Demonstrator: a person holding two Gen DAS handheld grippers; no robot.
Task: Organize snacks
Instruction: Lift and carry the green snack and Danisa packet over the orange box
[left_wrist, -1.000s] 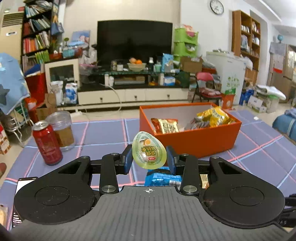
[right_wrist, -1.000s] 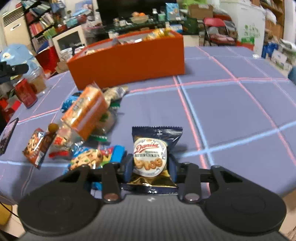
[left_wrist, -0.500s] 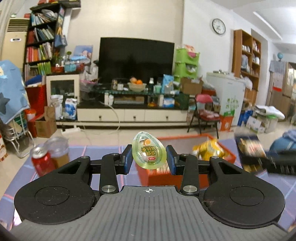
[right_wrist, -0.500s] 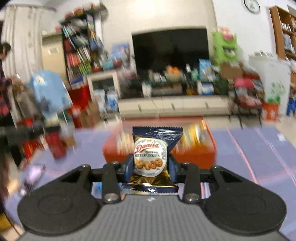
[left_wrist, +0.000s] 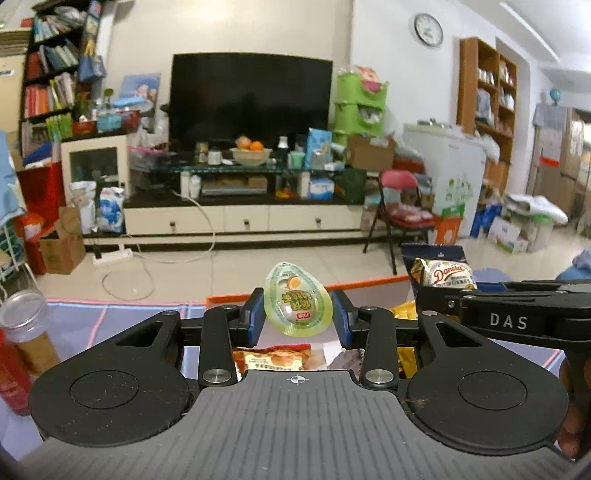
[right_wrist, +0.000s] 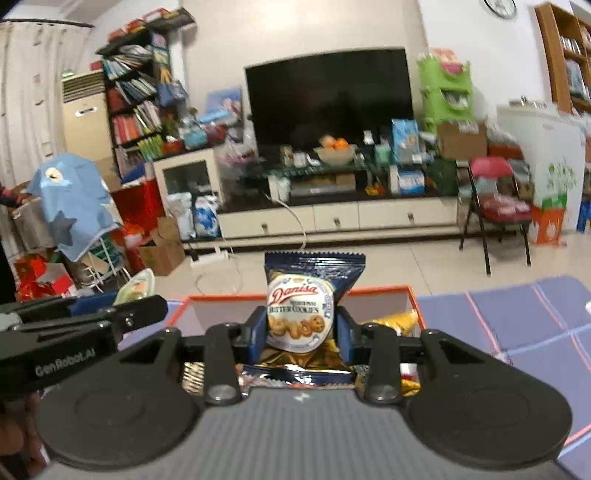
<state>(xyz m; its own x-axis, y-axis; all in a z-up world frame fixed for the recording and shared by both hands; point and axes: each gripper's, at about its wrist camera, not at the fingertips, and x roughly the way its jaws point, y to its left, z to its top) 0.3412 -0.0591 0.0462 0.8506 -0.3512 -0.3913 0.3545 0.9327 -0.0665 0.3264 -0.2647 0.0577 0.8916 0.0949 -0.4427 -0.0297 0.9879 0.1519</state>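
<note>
My left gripper (left_wrist: 297, 320) is shut on a green egg-shaped snack pack (left_wrist: 297, 303) and holds it over the orange box (left_wrist: 229, 297). My right gripper (right_wrist: 300, 328) is shut on a dark blue Danisa butter cookies packet (right_wrist: 301, 314), also over the orange box (right_wrist: 380, 290). The cookie packet also shows at the right of the left wrist view (left_wrist: 441, 272). The egg pack shows at the left of the right wrist view (right_wrist: 135, 290). Snack bags (left_wrist: 273, 359) lie inside the box under the grippers.
A red can (left_wrist: 11, 373) and a clear jar (left_wrist: 27, 328) stand at the table's left. The blue checked tablecloth (right_wrist: 517, 325) stretches to the right of the box. Beyond the table lie the floor, a TV stand and shelves.
Both grippers have risen from the table and moved forward over the orange box, each still holding its snack. They now sit side by side.
</note>
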